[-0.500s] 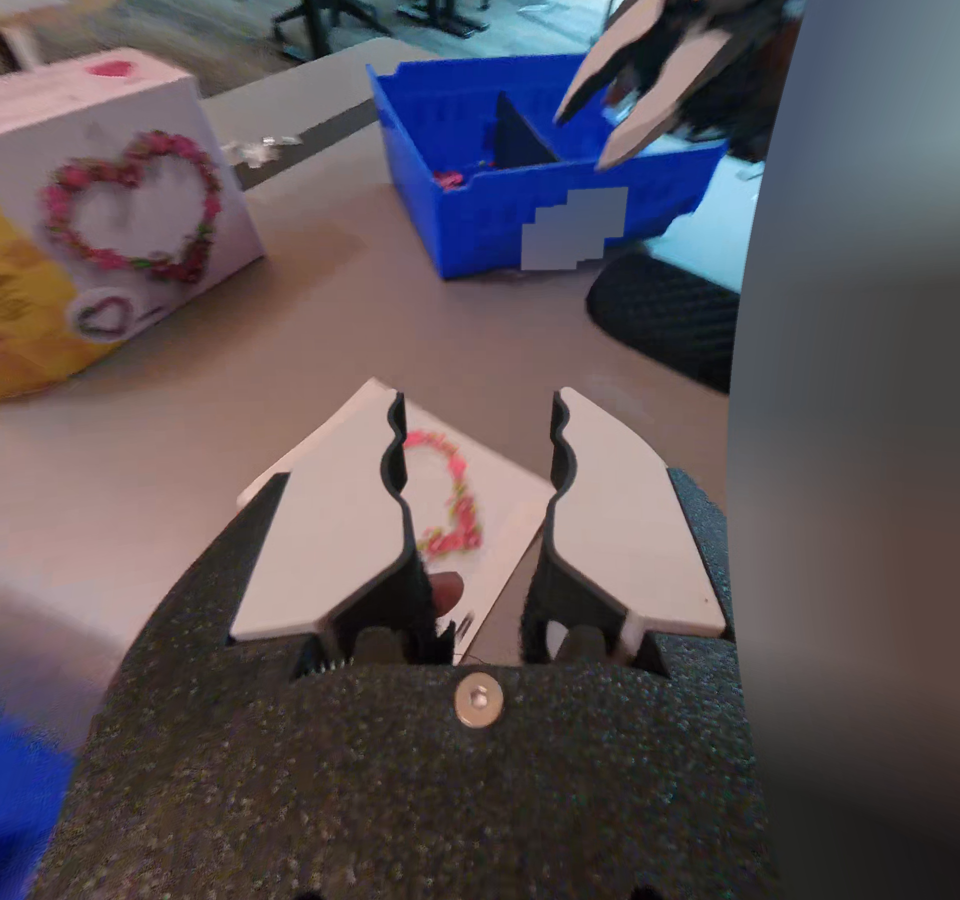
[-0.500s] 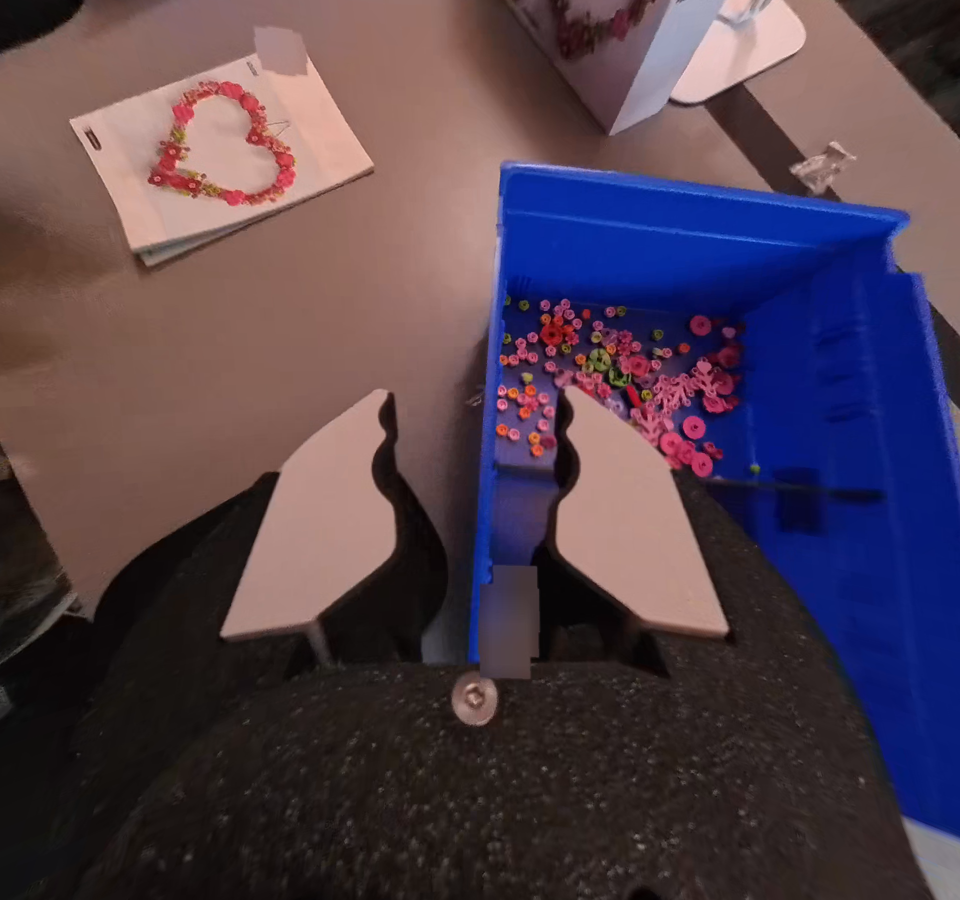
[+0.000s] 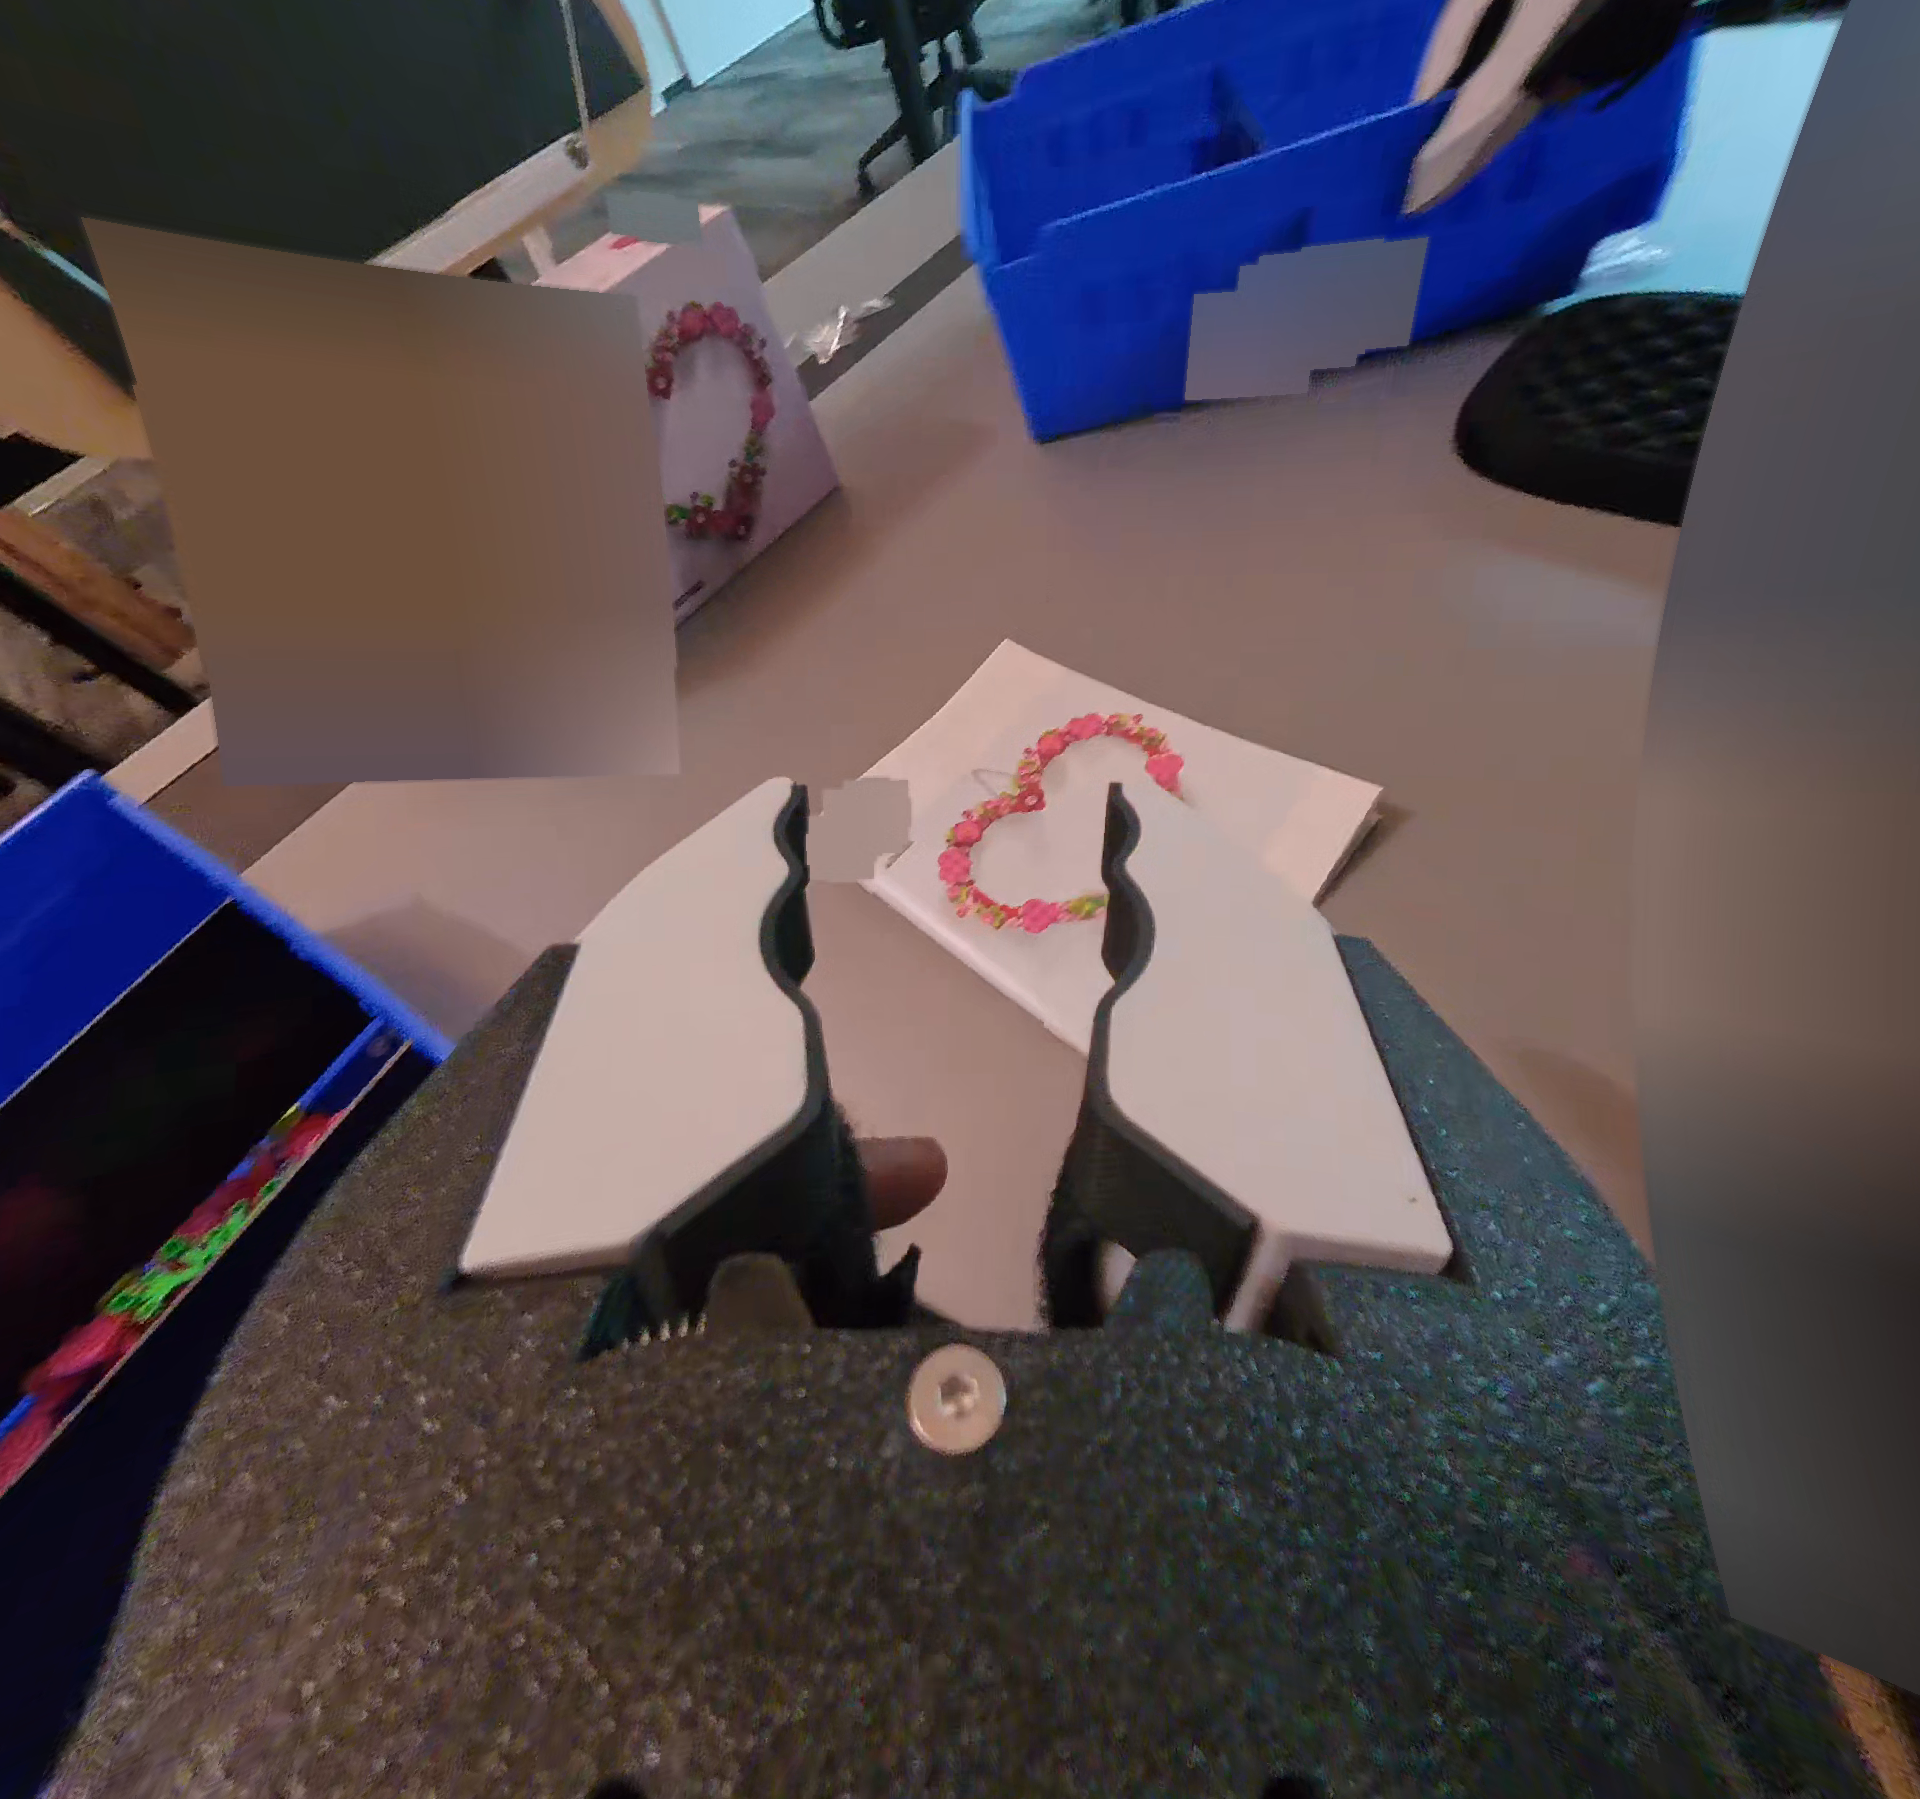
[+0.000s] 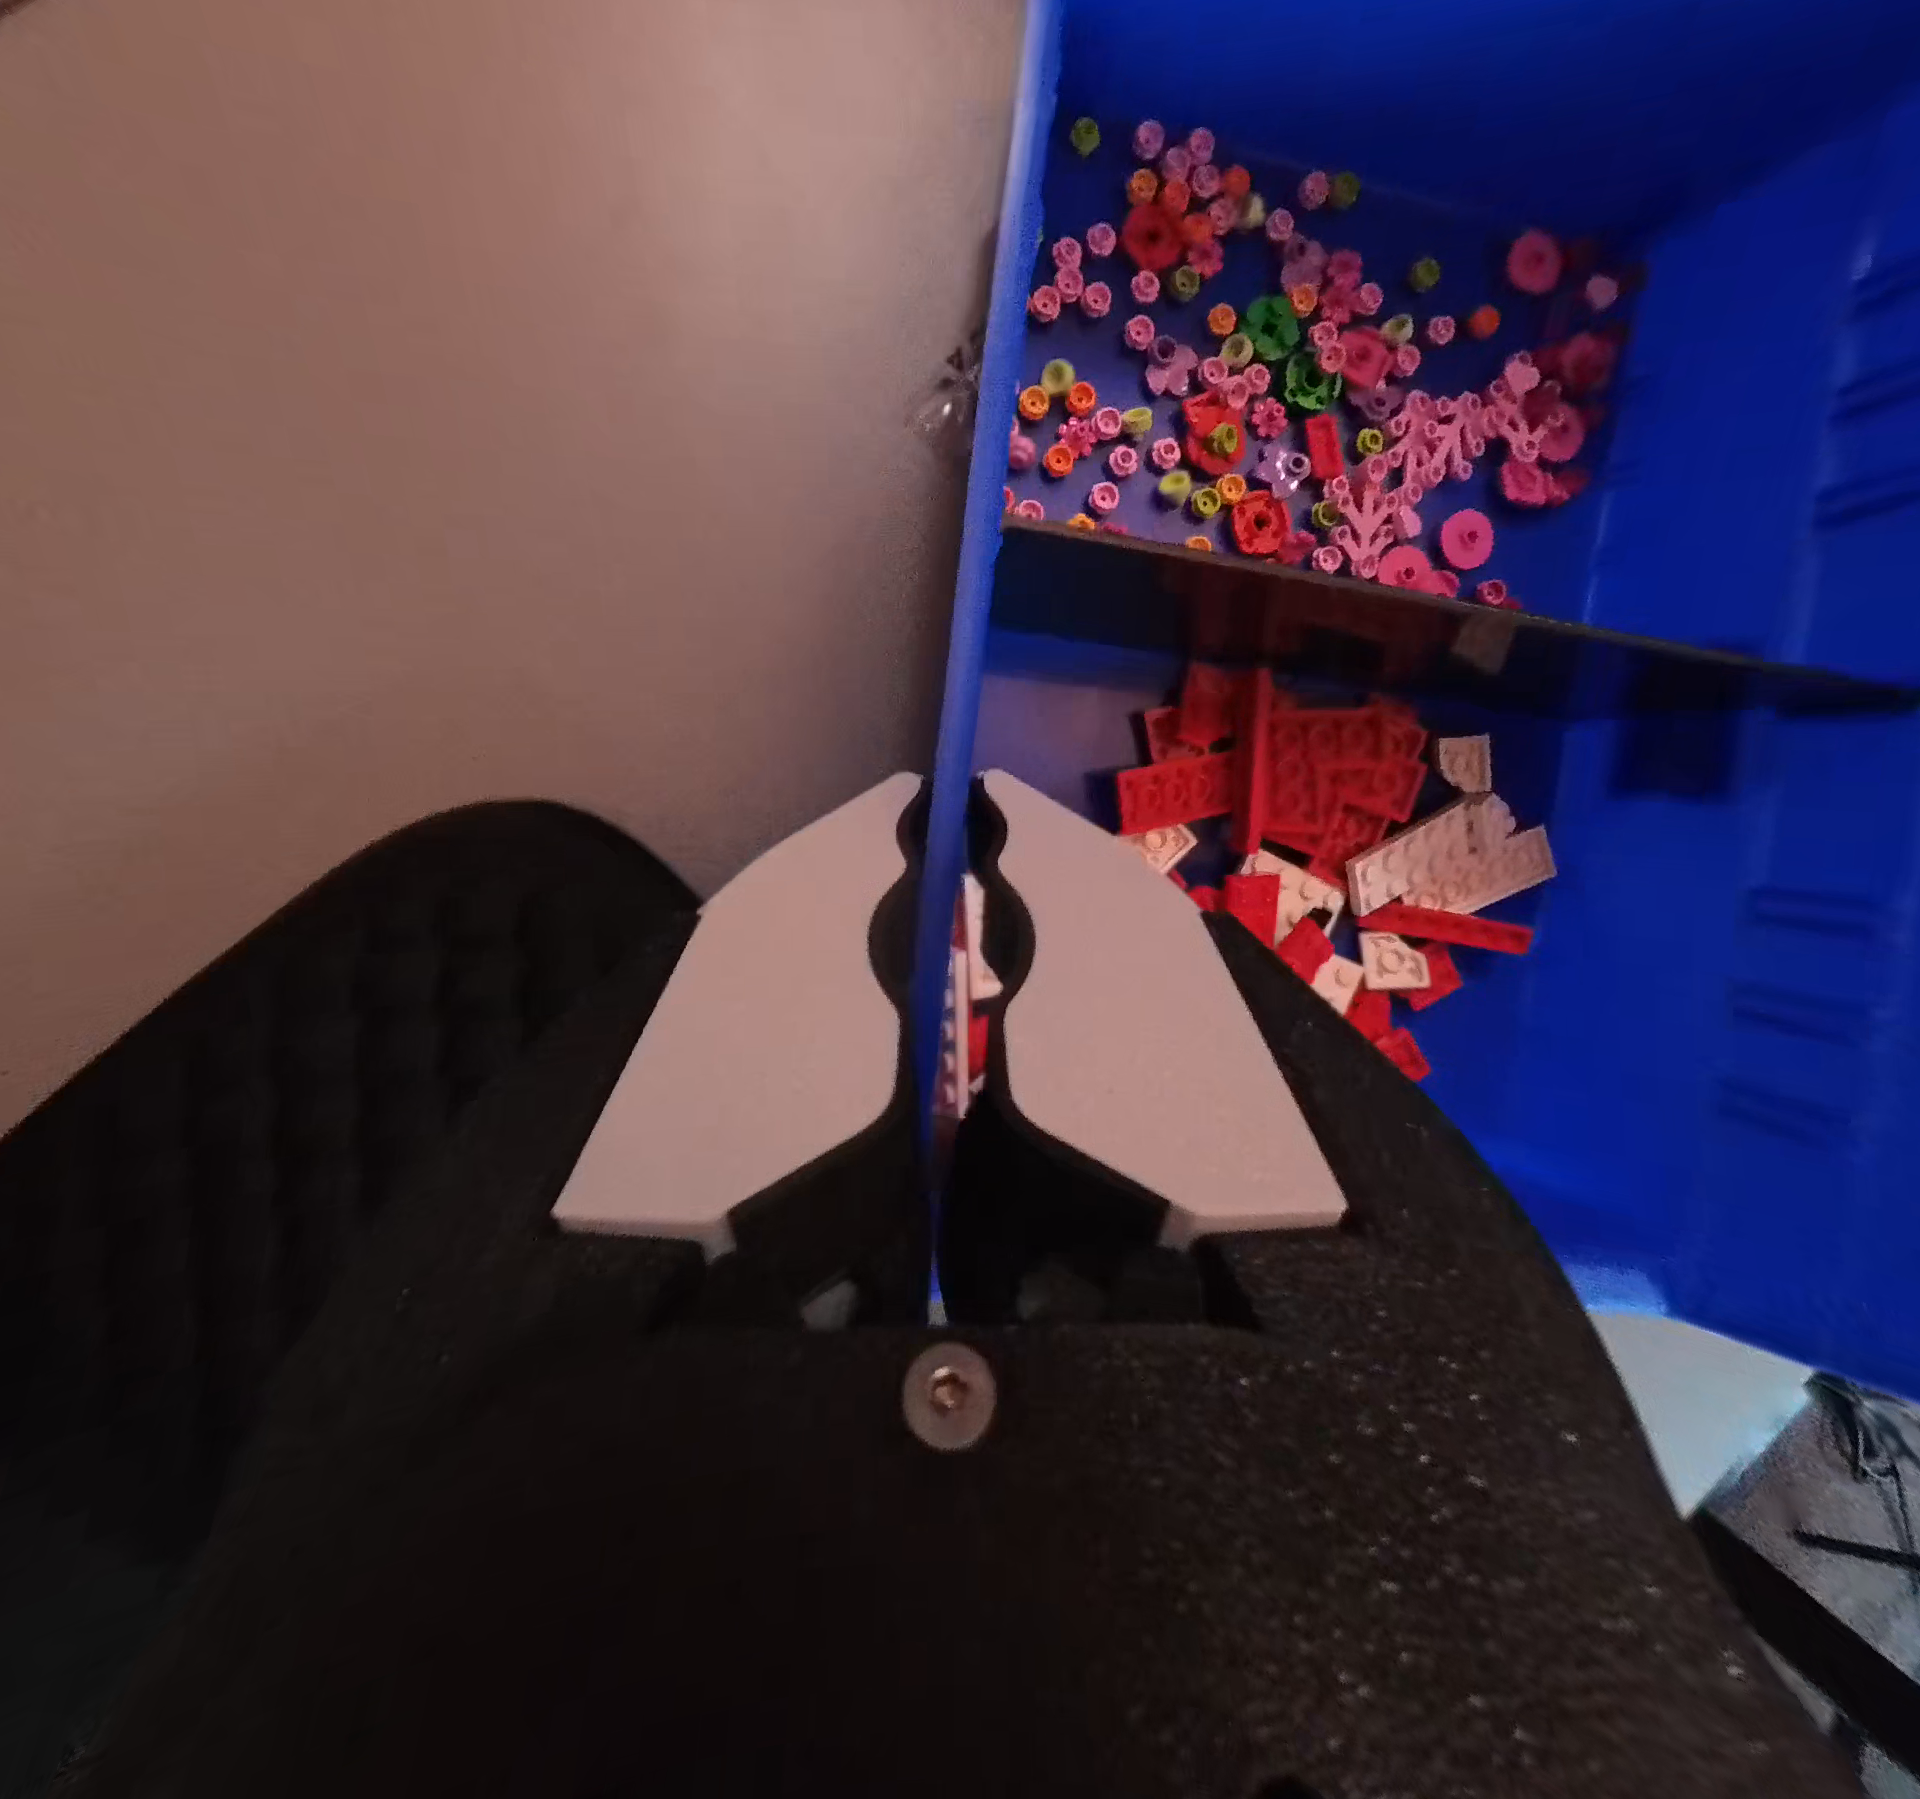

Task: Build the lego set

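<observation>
The left wrist view looks low across the tabletop (image 3: 1195,544) toward the far blue bin (image 3: 1132,347). The right wrist view sits close against that bin's wall (image 4: 961,606), facing down inside. Both share the bin.

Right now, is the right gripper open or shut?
Shut: the right gripper pinches the blue bin's wall, one finger on each side.

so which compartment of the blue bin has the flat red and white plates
The near compartment, just beyond the right gripper that is clamped on the blue bin wall. Past the black divider, the far compartment holds only small round pink, orange and green pieces.
</observation>
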`<state>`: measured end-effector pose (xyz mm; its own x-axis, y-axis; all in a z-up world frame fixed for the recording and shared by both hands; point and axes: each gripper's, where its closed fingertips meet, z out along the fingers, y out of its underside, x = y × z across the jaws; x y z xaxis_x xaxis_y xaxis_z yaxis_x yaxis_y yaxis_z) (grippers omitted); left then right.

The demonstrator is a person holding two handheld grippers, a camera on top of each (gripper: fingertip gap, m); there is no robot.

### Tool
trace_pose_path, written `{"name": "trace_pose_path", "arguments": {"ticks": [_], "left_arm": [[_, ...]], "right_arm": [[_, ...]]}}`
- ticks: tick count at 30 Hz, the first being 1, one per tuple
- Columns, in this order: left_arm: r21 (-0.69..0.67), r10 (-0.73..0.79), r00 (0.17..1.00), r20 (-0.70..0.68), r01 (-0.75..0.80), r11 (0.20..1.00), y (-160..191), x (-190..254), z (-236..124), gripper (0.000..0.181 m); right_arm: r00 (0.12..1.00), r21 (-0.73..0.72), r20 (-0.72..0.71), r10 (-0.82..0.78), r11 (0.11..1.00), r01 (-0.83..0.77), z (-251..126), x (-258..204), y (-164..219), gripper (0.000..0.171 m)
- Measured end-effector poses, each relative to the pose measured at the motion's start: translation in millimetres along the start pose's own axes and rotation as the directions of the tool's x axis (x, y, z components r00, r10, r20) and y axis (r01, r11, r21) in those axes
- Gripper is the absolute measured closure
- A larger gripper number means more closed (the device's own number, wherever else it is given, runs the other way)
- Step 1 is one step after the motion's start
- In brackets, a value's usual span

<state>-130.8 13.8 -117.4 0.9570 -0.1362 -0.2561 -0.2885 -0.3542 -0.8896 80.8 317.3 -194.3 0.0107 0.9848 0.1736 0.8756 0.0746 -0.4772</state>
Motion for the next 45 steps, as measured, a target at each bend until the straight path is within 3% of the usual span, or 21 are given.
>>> {"name": "trace_pose_path", "arguments": {"ticks": [6,11,14,17,18,20,22,24,28,31,34,38,40,45], "left_arm": [[0.048,-0.009,0.997,-0.077,0.013,0.999,-1.5,8.5,3.0,0.129],[0.065,-0.002,0.994,-0.114,0.01,0.998,2.9,8.9,0.4,0.129],[0.078,0.0,0.989,-0.15,0.011,0.997,4.8,9.2,2.0,0.13],[0.066,0.015,0.983,-0.186,-0.003,0.998,8.9,11.0,3.1,0.13],[0.06,0.028,0.982,-0.186,-0.017,0.998,10.4,10.8,1.7,0.129],[0.071,0.055,0.983,-0.177,-0.043,0.997,12.8,8.9,-3.2,0.129],[0.097,0.054,0.984,-0.168,-0.038,0.995,14.9,5.6,-7.2,0.131],[0.113,0.028,0.985,-0.168,-0.009,0.994,16.9,2.1,-6.4,0.133],[0.1,0.046,0.979,-0.2,-0.026,0.995,9.7,6.7,10.2,0.134],[0.157,0.216,0.957,-0.192,-0.187,0.97,-27.1,17.3,42.1,0.136],[0.206,0.518,0.796,-0.313,-0.475,0.855,-56.1,57.9,89.9,0.121],[0.285,0.846,0.444,-0.296,-0.804,0.521,-86.2,93.1,171.6,0.112],[0.32,0.898,0.332,-0.288,-0.851,0.417,-97.0,104.7,213.9,0.115],[0.377,0.914,0.179,-0.364,-0.869,0.32,-101.8,117.6,274.2,0.121]], "right_arm": [[0.983,-0.005,0.029,0.183,0.983,-0.183,28.8,12.5,-44.5,0.162],[0.962,-0.075,-0.111,0.251,0.963,-0.26,40.5,5.5,-65.7,0.163],[0.951,-0.063,-0.111,0.288,0.953,-0.296,47.5,-0.9,-81.4,0.158],[0.956,0.058,-0.015,0.293,0.955,-0.292,38.9,-12.4,-102.1,0.141],[0.951,0.124,0.001,0.31,0.944,-0.307,21.9,-12.4,-105.4,0.125],[0.948,0.332,0.0,0.318,0.894,-0.3,-28.7,-11.3,-108.5,0.117],[0.937,0.527,-0.096,0.337,0.815,-0.239,-84.3,0.2,-86.6,0.131],[0.909,0.586,-0.188,0.373,0.785,-0.201,-113.4,12.5,-37.1,0.152],[0.899,0.312,-0.051,0.436,0.862,-0.4,-61.8,8.5,76.2,0.171],[0.937,0.228,0.03,0.347,0.911,-0.345,-27.9,2.2,105.5,0.155],[0.996,0.231,0.007,0.094,0.969,-0.093,-20.4,7.8,109.9,0.129],[0.961,0.221,-0.05,-0.273,0.935,0.277,-14.2,11.7,113.2,0.126],[0.927,0.164,-0.062,-0.37,0.912,0.375,-4.2,15.0,116.9,0.122],[0.87,0.198,-0.104,-0.483,0.847,0.494,3.5,16.8,105.1,0.126]]}}
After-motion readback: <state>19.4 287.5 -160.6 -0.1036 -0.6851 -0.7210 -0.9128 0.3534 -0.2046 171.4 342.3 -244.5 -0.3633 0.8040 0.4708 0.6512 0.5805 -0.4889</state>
